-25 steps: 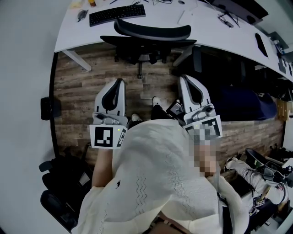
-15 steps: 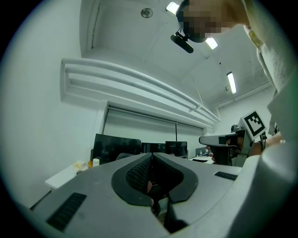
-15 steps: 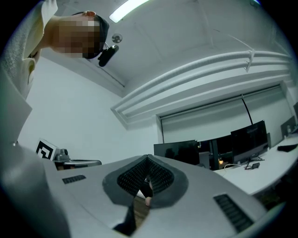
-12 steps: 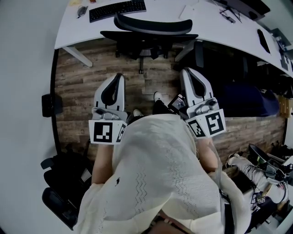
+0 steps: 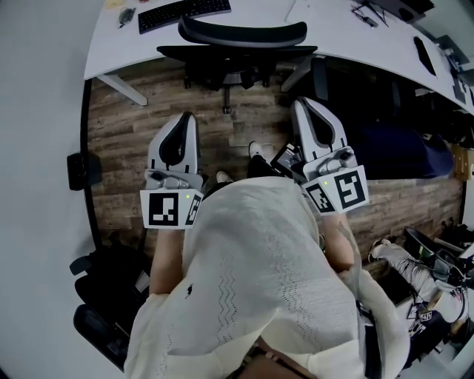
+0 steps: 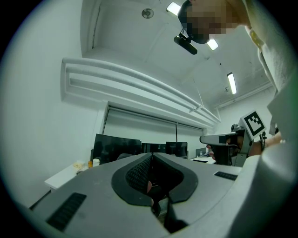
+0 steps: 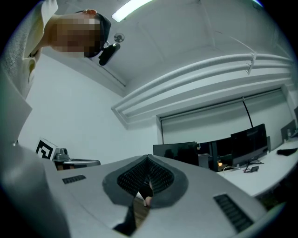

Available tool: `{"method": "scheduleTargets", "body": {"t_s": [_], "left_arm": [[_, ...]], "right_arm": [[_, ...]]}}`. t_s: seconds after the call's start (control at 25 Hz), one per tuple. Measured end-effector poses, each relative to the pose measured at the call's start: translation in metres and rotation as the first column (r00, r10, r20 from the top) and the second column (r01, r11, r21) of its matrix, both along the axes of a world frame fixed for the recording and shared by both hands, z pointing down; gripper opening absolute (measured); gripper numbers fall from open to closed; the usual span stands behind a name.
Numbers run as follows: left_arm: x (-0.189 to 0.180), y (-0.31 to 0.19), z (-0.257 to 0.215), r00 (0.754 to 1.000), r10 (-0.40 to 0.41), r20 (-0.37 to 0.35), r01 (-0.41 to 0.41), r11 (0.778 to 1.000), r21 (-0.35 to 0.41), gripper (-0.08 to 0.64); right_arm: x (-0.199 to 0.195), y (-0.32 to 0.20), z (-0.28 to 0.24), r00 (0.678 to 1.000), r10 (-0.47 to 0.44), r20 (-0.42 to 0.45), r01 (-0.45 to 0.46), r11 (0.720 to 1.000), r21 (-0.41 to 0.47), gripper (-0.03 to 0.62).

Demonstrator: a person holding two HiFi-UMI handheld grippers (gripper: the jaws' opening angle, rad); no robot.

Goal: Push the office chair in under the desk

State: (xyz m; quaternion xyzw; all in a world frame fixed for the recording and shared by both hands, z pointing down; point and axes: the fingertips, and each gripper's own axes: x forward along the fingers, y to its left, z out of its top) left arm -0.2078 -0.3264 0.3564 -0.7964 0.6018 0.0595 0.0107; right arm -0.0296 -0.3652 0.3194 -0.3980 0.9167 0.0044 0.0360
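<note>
While the person in a cream knitted top stood at the six o'clock side of the head view, both grippers were held out level, pointing toward twelve o'clock. The left gripper sat at about ten o'clock from the body and the right gripper at about one o'clock, well apart from each other. In the left gripper view the left gripper had its fingers pressed together at the tips, with nothing pinched between them. The right gripper showed the same in its own view: tips meeting, only a hollow behind them, and no object held. Between the grippers, two shoes rested on the wooden floor. A small black box sat by the wall at nine o'clock, and a bulky black thing, too dark to identify, lay at eight o'clock.

Beyond the grippers, at twelve o'clock and apart from both, stood the office chair. Its seat was tucked beneath the edge of the white desk and its curved backrest lay over the desk's front edge. On the desk, at eleven o'clock from the chair, lay a black keyboard. Dark monitors stood farthest off.
</note>
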Motion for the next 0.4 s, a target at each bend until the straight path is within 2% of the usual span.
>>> {"method": "scheduleTargets", "body": {"t_s": [0.4], "left_arm": [[-0.004,0.0,0.002,1.0,-0.024,-0.004,0.024,1.0,-0.005,0.015]], "right_arm": [[0.013,-0.014,-0.005,0.999,0.041,0.007,-0.041,0.999,0.007,0.0]]}}
